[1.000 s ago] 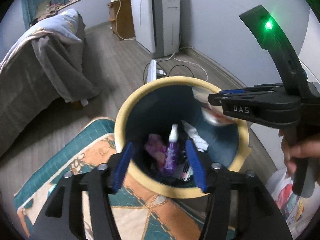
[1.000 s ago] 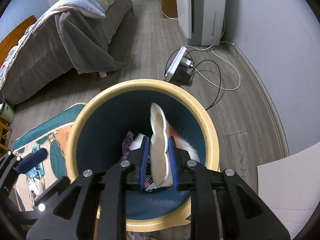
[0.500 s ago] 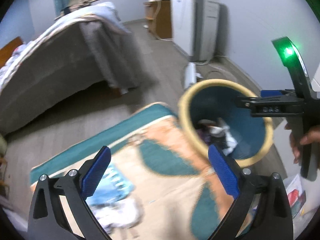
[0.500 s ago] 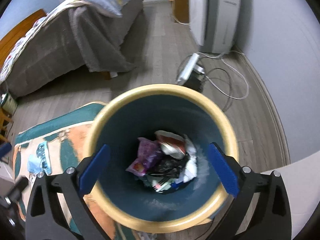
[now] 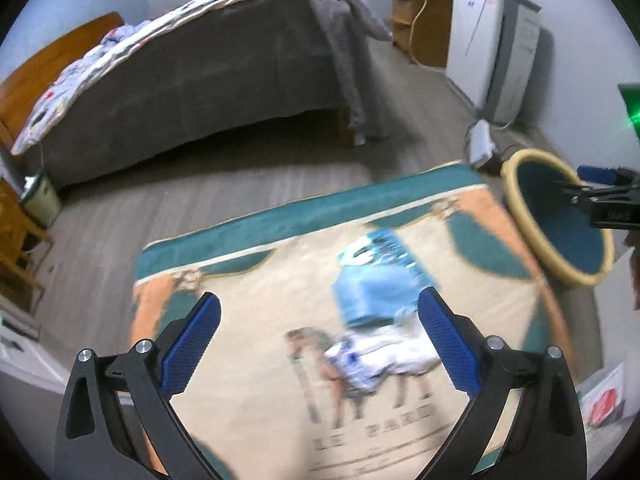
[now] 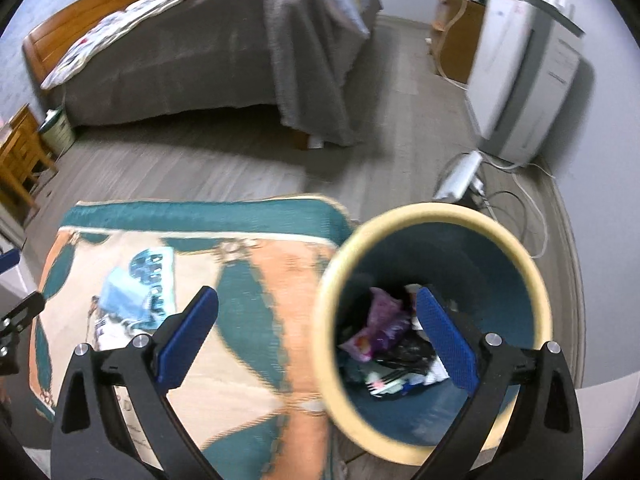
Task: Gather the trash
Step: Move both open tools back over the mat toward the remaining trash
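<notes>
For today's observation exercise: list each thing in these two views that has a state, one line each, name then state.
left gripper: open, empty, jaws just opened.
right gripper: open, empty, jaws just opened.
trash bin: upright, uncovered, partly filled.
purple wrapper: lying in the bin.
blue packaging: lying on the rug, not collected.
rug: spread flat.
</notes>
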A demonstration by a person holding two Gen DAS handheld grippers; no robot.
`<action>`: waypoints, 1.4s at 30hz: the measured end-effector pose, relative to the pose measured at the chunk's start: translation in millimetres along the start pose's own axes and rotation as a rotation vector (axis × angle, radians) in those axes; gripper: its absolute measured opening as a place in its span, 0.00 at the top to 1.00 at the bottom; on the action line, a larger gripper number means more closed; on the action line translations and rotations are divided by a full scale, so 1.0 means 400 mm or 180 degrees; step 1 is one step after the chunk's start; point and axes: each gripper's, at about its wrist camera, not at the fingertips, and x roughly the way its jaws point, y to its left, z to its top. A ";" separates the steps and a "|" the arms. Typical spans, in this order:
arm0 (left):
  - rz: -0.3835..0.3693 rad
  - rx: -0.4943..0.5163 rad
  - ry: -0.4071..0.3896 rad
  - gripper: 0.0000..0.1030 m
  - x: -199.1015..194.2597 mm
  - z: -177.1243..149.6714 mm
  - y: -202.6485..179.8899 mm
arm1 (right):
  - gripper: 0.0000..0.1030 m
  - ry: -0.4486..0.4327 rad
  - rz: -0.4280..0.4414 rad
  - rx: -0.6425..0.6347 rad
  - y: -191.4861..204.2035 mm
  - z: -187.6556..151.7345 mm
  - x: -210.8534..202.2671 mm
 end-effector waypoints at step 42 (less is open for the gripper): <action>-0.0078 -0.0189 0.0025 0.05 0.029 -0.088 0.130 | 0.93 0.0765 0.0877 -0.0581 0.331 -0.068 0.098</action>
